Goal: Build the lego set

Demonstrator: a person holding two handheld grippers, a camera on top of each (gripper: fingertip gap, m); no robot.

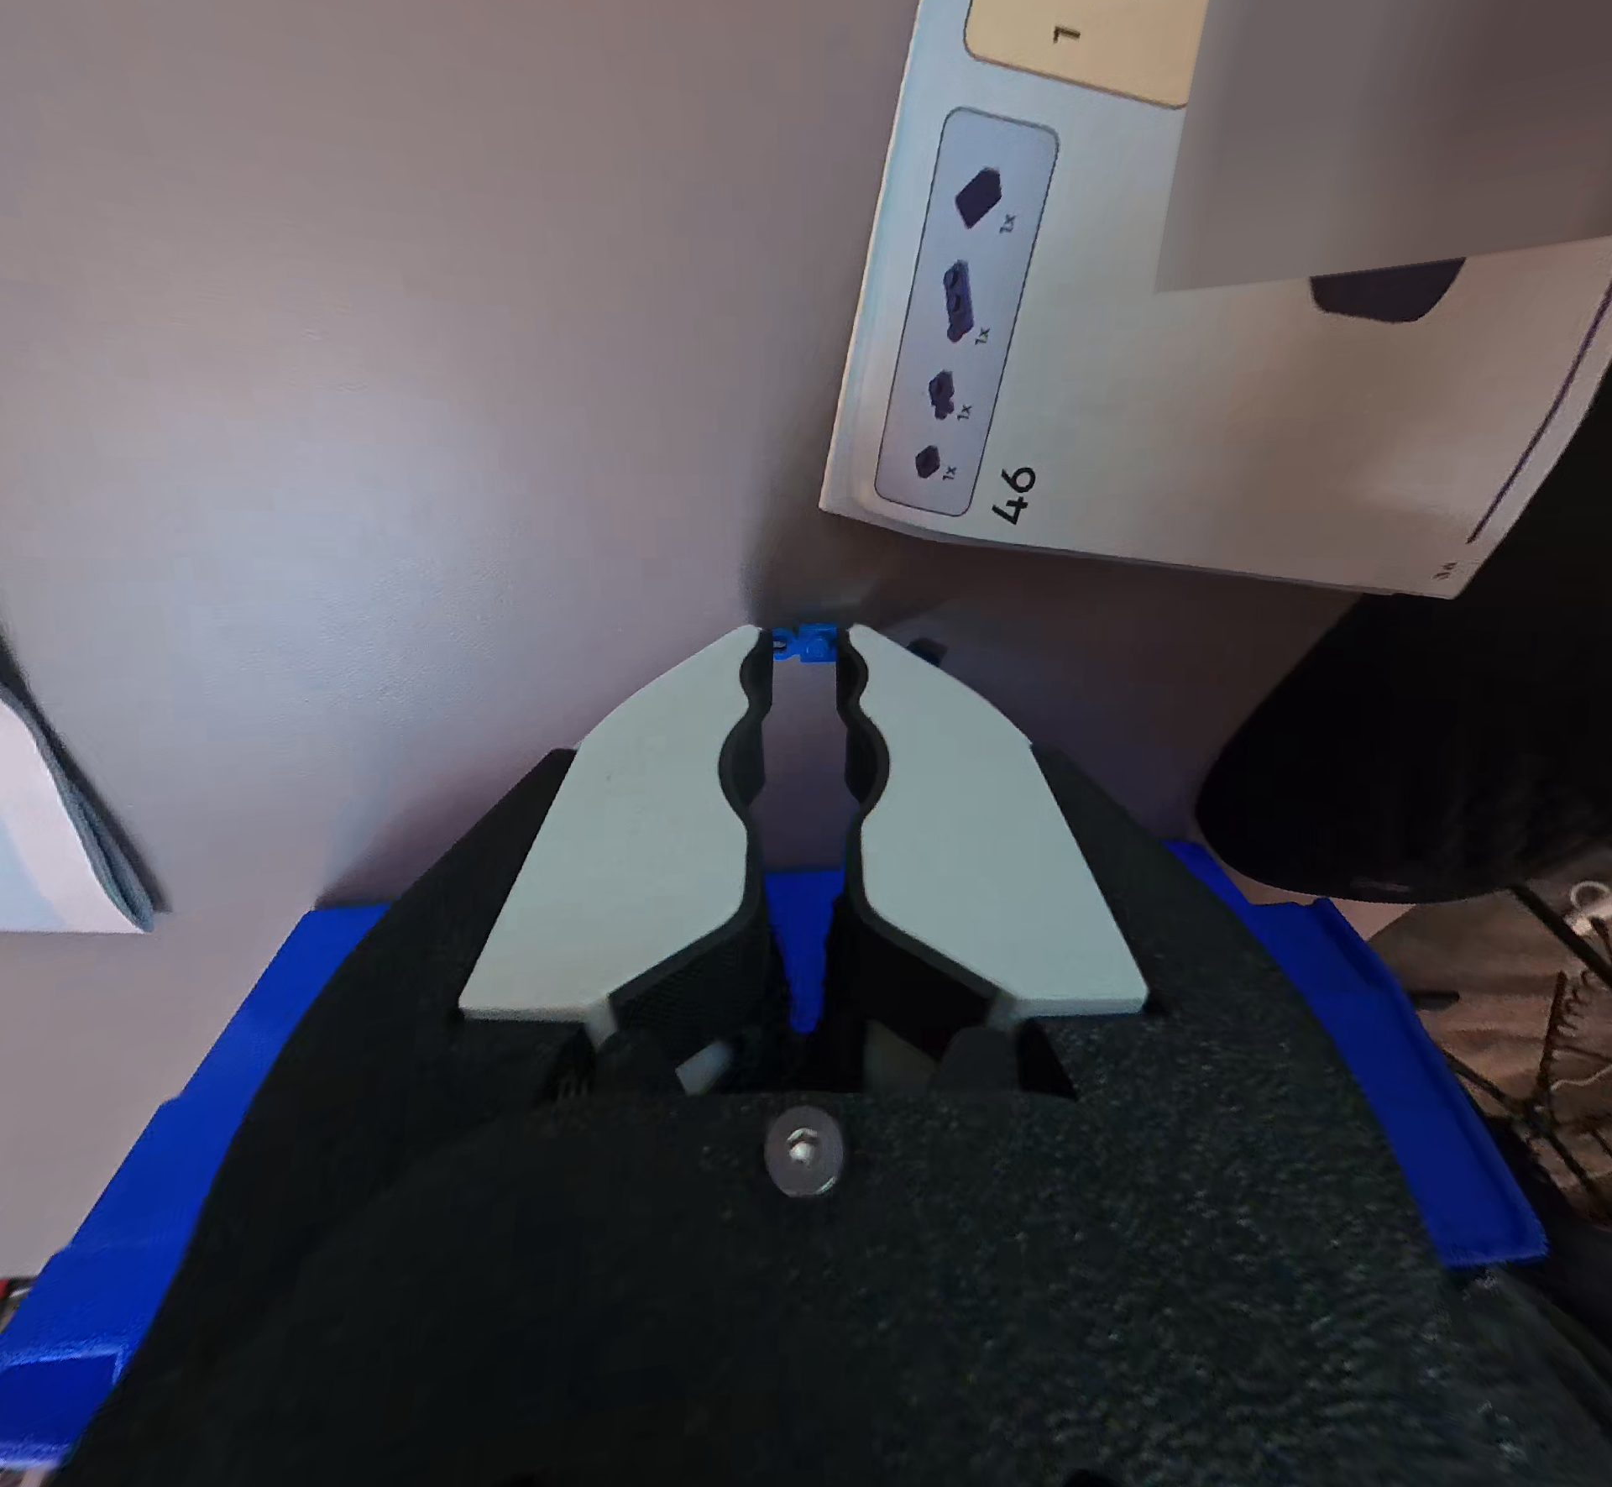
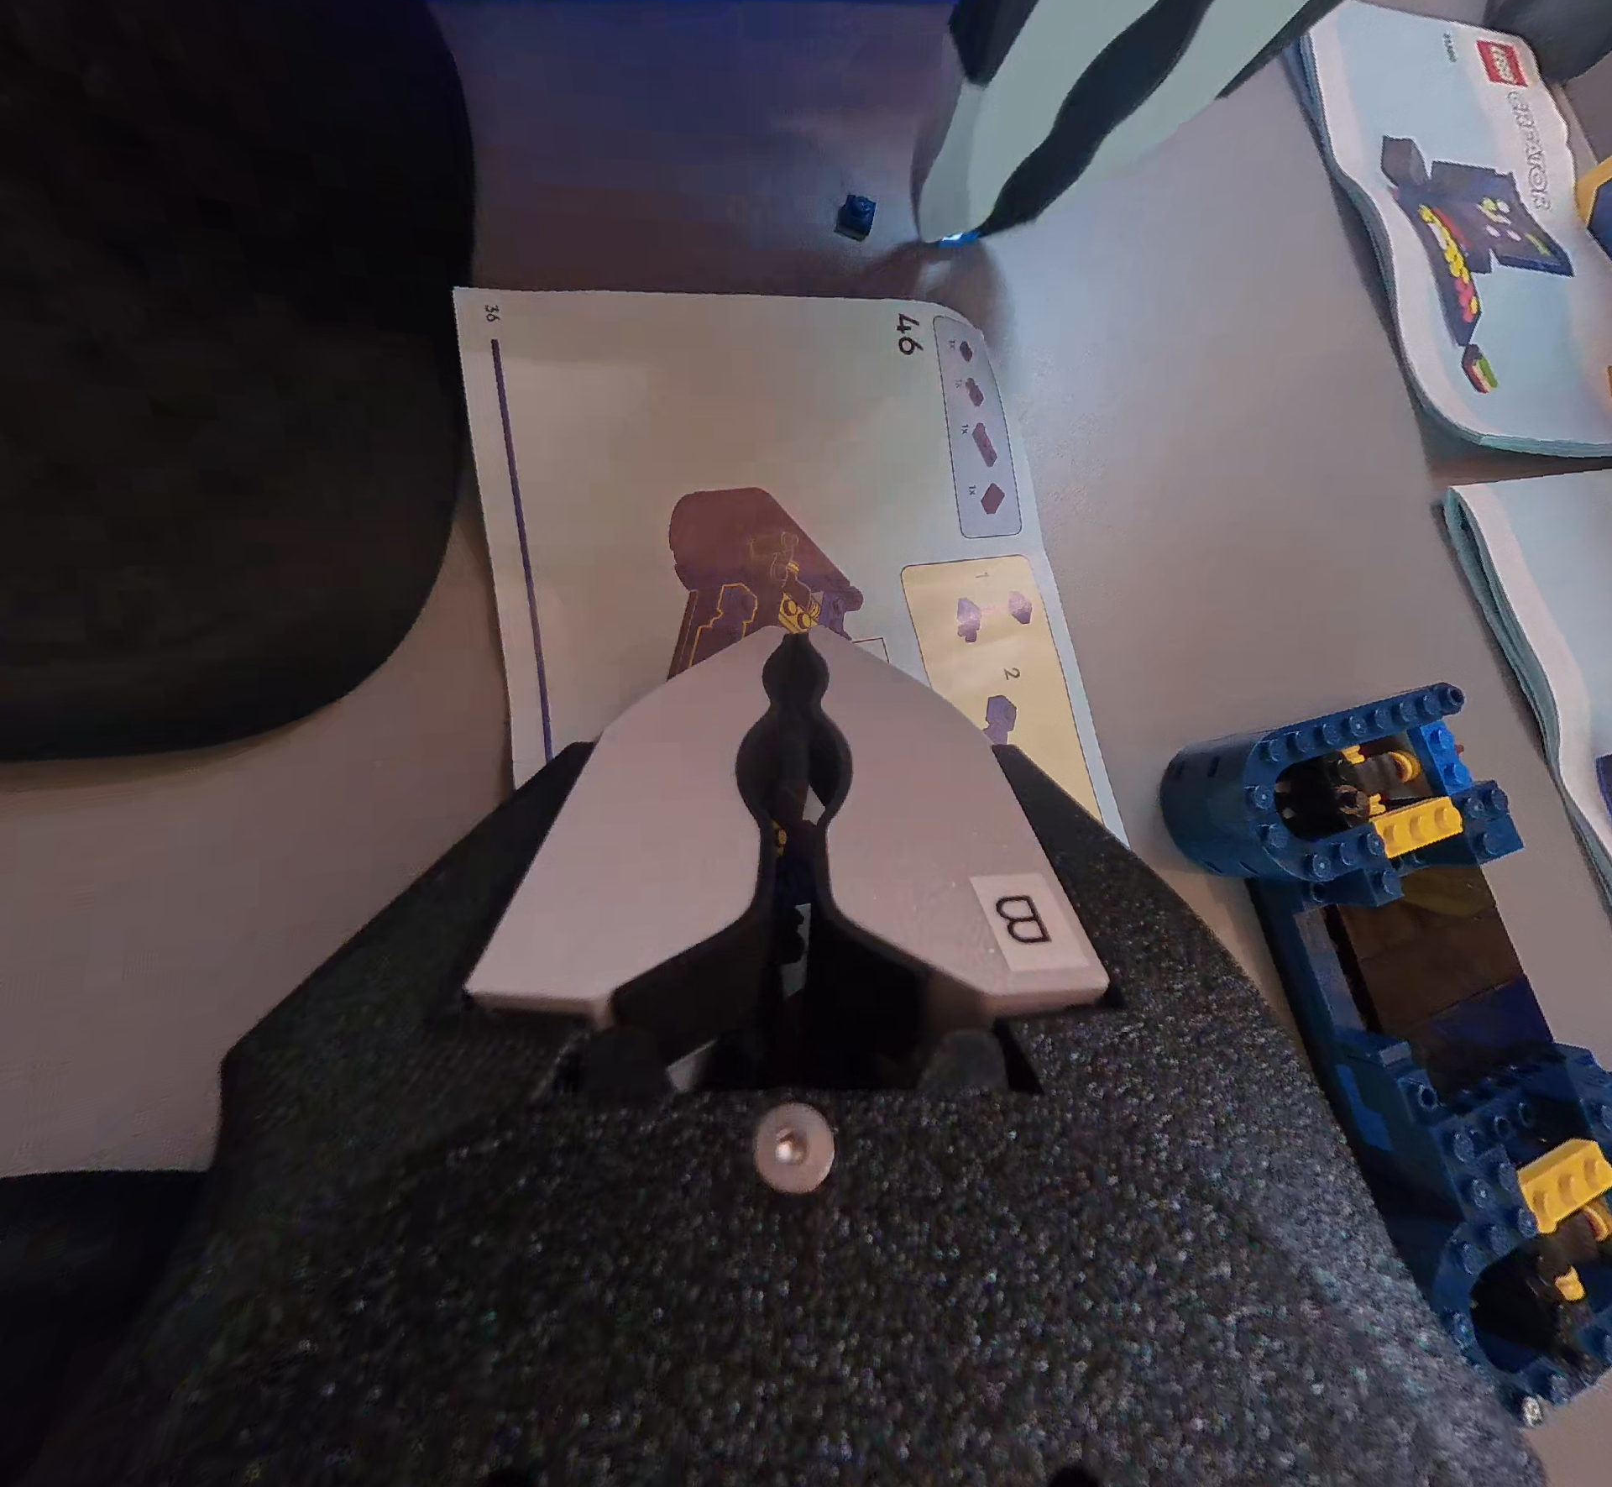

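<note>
The left tongs (image 1: 804, 647) pinched a tiny blue brick (image 1: 807, 645) between their tips, low over the grey table (image 1: 349, 398). Another small blue brick (image 2: 855, 213) sat just beside them. The right tongs (image 2: 795, 642) were closed on nothing, above an open booklet (image 2: 741, 416). A blue brick model (image 2: 1361, 817) lay to their right.

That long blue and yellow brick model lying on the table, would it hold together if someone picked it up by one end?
Probably stiff, yet risky. The brick model is long, with bulky studded sections at both ends joined by a narrower middle, so lifting one end may strain that middle. Small yellow pieces sit on it and could pop off. It lies flat on the table, so rolling looks unlikely.
</note>
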